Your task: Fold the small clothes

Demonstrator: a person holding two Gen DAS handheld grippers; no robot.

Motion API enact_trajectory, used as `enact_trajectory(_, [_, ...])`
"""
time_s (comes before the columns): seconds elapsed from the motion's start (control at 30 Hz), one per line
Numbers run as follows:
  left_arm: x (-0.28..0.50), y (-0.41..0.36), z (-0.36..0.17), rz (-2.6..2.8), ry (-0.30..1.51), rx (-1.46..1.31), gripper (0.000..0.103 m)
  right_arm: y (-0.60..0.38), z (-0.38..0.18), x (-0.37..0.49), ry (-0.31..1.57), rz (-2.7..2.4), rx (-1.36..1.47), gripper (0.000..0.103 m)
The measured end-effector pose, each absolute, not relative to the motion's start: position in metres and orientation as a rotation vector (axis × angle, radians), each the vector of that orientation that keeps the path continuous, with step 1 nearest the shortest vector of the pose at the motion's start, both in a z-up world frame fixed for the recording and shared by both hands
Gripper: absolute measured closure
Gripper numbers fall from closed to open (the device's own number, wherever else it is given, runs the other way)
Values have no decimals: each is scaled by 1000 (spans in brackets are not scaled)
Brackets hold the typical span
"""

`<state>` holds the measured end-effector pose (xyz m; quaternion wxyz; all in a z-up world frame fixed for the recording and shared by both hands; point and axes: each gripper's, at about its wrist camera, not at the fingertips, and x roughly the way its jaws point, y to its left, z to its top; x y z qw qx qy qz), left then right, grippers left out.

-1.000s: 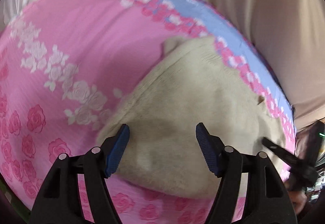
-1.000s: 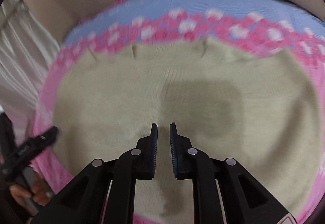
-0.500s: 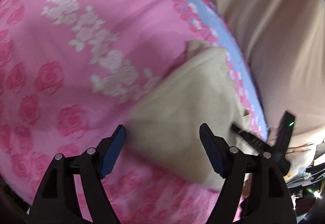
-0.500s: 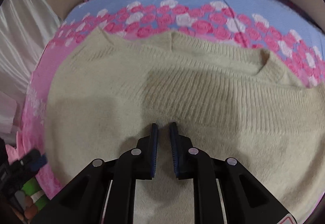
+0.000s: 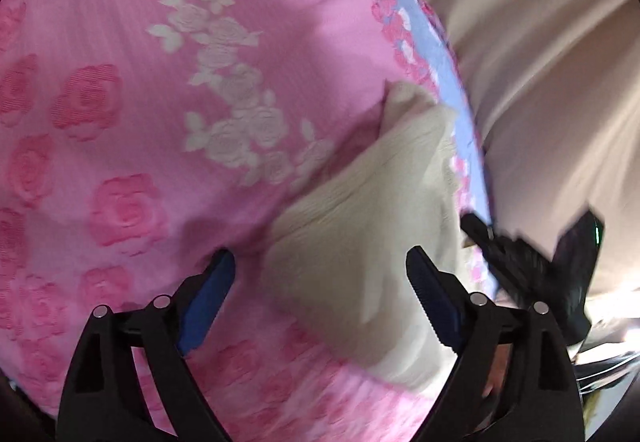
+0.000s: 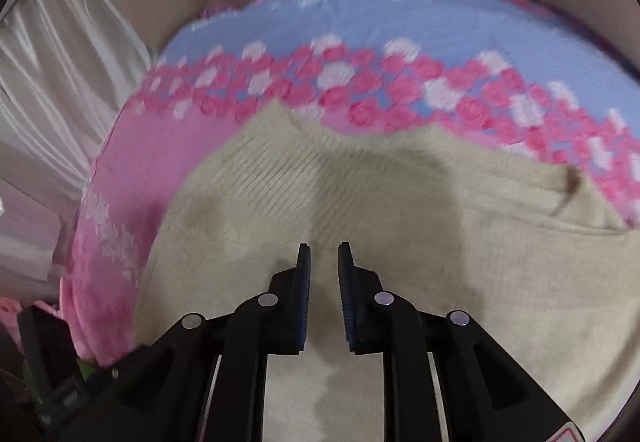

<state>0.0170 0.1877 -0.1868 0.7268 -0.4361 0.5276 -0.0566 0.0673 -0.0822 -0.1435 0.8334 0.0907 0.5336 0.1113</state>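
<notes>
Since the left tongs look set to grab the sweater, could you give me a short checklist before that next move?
1. Left tongs open wide: ok.
2. Beige sweater edge between the left fingers: cannot tell, the view is blurred and height above the cloth is unclear.
3. Right tongs over the sweater, nearly closed, nothing between the fingers: ok.
4. Sweater lies flat on the pink floral bedspread: mostly ok, far corner bunched.
5. Right tongs near the left's path: not ok, keep apart.

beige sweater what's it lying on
The beige knit sweater lies on a pink rose-patterned blanket with a blue border. The blanket part beneath the sweater is covered, unseen.
</notes>
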Motion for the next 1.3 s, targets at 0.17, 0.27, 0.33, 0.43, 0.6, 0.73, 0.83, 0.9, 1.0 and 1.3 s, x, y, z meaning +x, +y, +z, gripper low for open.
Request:
enact_trajectory(0.17, [32,170,-184,-129,1145,-898,12,-136,-148,26,1147,139,272,87])
enact_trajectory(0.27, [35,164,-184,-131,1147,-871,46,-157,-154,8,1163,116,304,87])
enact_trajectory(0.33, [37,167,-187,-164,1145,-899,69,-163,-156,3,1170,117,302,87])
enact_trajectory(0.43, [34,176,-185,-186,1126,-991,84,-159,-161,5,1174,128,283,87])
enact_trajectory(0.6, [28,162,-126,-313,1010,-914,88,-149,-184,21,1227,129,232,87])
enact_trajectory(0.73, [28,136,-92,-397,972,-839,88,-144,-188,21,1205,142,184,87])
enact_trajectory(0.83, [28,127,-89,-393,970,-813,88,-141,-185,22,1213,146,165,87])
enact_trajectory(0.9, [26,126,-92,-382,979,-826,88,-141,-187,23,1218,150,164,87])
enact_trajectory(1.0, [25,117,-86,-420,977,-805,88,-140,-189,27,1221,159,153,87])
enact_trajectory(1.3, [25,60,-72,-537,996,-679,88,-190,-164,3,1139,161,359,87])
